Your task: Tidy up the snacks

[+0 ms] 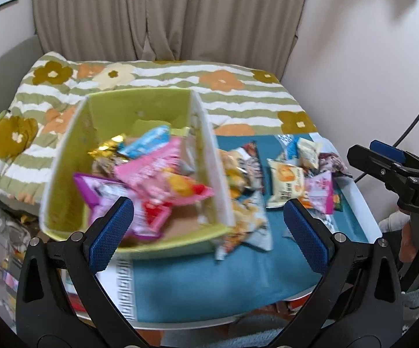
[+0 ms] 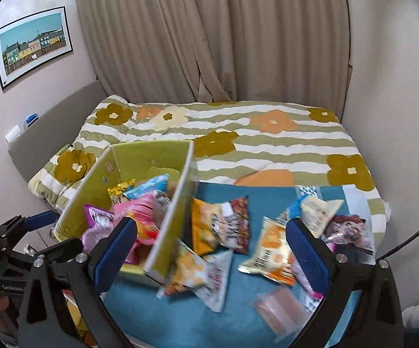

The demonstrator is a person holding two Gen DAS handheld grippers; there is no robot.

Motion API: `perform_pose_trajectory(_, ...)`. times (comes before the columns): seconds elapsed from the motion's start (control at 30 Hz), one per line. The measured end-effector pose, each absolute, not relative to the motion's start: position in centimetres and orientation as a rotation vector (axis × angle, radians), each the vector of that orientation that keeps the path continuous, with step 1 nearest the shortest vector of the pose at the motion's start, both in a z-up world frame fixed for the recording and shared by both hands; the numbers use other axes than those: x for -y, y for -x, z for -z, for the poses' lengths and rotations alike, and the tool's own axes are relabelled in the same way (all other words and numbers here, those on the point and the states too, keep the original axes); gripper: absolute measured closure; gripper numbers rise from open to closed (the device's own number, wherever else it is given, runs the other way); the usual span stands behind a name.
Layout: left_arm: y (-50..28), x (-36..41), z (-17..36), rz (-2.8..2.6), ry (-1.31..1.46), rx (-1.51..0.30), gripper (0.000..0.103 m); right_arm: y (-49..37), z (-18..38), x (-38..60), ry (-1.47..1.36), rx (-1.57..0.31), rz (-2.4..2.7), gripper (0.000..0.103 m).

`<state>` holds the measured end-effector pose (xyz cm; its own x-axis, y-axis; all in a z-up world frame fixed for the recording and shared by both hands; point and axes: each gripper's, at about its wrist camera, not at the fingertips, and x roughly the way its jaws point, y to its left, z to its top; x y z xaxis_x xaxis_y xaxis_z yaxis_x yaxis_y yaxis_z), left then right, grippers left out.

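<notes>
A green cardboard box (image 1: pixel 64 174) (image 2: pixel 93 185) stands on the left of a blue cloth (image 1: pixel 197 278) (image 2: pixel 180 313). It holds several snack packets, among them a pink one (image 1: pixel 157 174) and a purple one (image 1: pixel 99 194). More packets lie loose on the cloth: an orange one (image 2: pixel 206 226), a cream one (image 1: pixel 284 185) (image 2: pixel 273 249), and others at the far right (image 2: pixel 348 229). My left gripper (image 1: pixel 209 232) is open and empty, near the box's front. My right gripper (image 2: pixel 212 249) is open and empty above the loose packets; it also shows in the left wrist view (image 1: pixel 389 165).
The cloth covers a white table (image 1: pixel 363 203) that stands against a bed with a flowered green-striped quilt (image 1: pixel 238 92) (image 2: pixel 267 145). Beige curtains (image 2: pixel 209 43) hang behind. A small pinkish packet (image 2: pixel 281 310) lies blurred near the table's front right.
</notes>
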<state>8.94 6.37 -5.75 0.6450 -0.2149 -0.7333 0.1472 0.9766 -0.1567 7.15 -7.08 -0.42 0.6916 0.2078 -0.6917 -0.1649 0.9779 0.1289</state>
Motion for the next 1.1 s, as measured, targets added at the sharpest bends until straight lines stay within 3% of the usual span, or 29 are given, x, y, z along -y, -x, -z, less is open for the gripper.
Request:
perform_pose_trajectory(0.53, -7.0, 7.2, 12.1, 0.013, -0.014, -0.849, 0.001, -4.7, 7.5, 18.2, 0.026, -0.885, -0.396, 0.001)
perform_pose_trajectory(1.1, -12.9, 11.6, 22.1, -0.153, -0.352, -0.951, 0.0, -4.7, 19.2, 17.7, 0.123, -1.02, -0.499, 0.001)
